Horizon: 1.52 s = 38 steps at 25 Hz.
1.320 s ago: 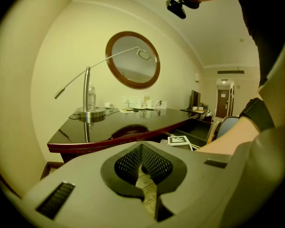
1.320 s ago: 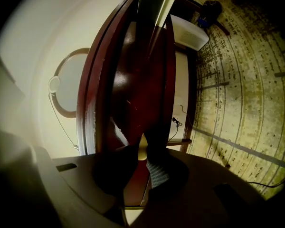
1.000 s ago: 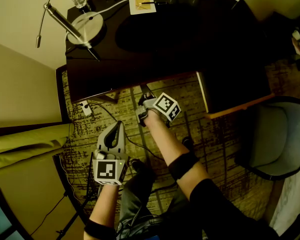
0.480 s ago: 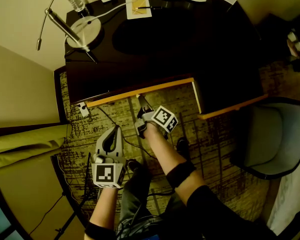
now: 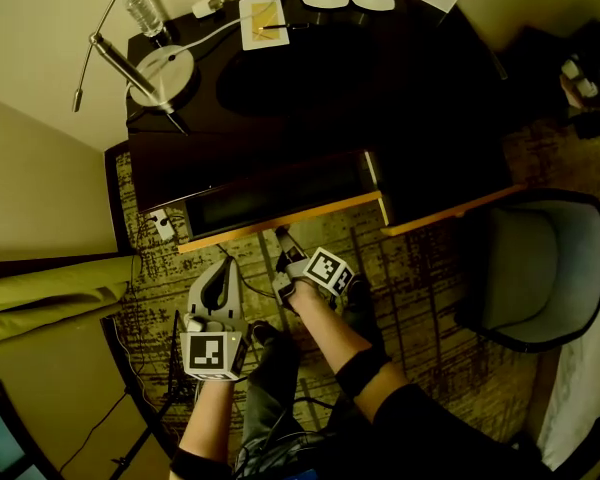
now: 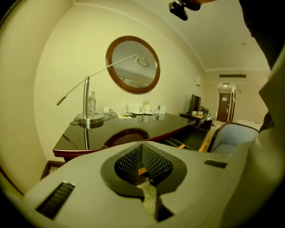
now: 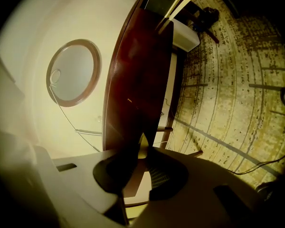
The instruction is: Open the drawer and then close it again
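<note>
Under desk [image 5: 400,88], drawer [image 5: 280,225] farther out

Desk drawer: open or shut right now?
Open. The drawer is pulled out from under the desk, dark inside exposed, with the right gripper clamped on its front edge.

- Cream walls [image 5: 40,168] stand behind a dark glossy desk [image 5: 400,98].
- A round brown-framed mirror [image 6: 133,64] hangs above it.
- A silver lamp [image 5: 168,66] stands on the desk's left end.
- Patterned beige carpet [image 5: 430,298] covers the floor.
- A grey armchair [image 5: 535,268] stands right of the desk.
</note>
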Available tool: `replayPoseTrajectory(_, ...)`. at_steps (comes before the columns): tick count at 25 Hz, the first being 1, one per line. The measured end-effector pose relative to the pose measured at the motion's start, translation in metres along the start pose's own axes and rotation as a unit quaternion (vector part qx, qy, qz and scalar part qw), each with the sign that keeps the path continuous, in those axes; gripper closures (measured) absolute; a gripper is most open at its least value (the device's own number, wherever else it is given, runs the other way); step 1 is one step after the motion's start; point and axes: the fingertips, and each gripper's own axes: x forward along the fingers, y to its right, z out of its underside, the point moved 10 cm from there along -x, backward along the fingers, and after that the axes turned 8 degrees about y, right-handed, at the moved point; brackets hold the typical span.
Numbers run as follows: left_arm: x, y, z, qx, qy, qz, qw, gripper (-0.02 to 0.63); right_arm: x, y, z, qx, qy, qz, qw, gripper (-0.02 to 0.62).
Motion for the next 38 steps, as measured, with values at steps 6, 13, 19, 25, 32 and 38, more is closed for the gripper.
replayPoseTrajectory(6,-0.009,0.011,-0.009,0.001,0.002,0.011,0.9999,0.606,-0.056,0.011,0.014,-0.009,-0.016,0.028,0.999,0.515)
replayPoseTrajectory(13,-0.022,0.023,-0.018,0.002,0.007,0.011,0.9999,0.606,-0.088,0.024,0.025,-0.015,-0.045,0.041,0.998,0.505)
replayPoseTrajectory(19,-0.034,0.033,-0.035,0.013,0.013,0.013,0.9997,0.606,-0.092,0.013,0.012,-0.105,-0.097,0.062,0.988,0.47)
replayPoseTrajectory(25,-0.06,0.043,-0.075,0.013,0.018,0.008,0.9997,0.606,-0.14,-0.054,-0.025,-0.244,-0.161,0.036,0.956,0.489)
replayPoseTrajectory(32,-0.081,0.063,-0.129,0.025,0.032,0.007,0.9992,0.606,-0.188,-0.22,-0.109,-0.464,-0.111,-0.066,0.877,0.594)
replayPoseTrajectory(38,-0.085,0.077,-0.16,0.028,0.048,-0.004,0.9985,0.606,-0.222,-0.329,-0.147,-0.595,-0.059,-0.119,0.793,0.594)
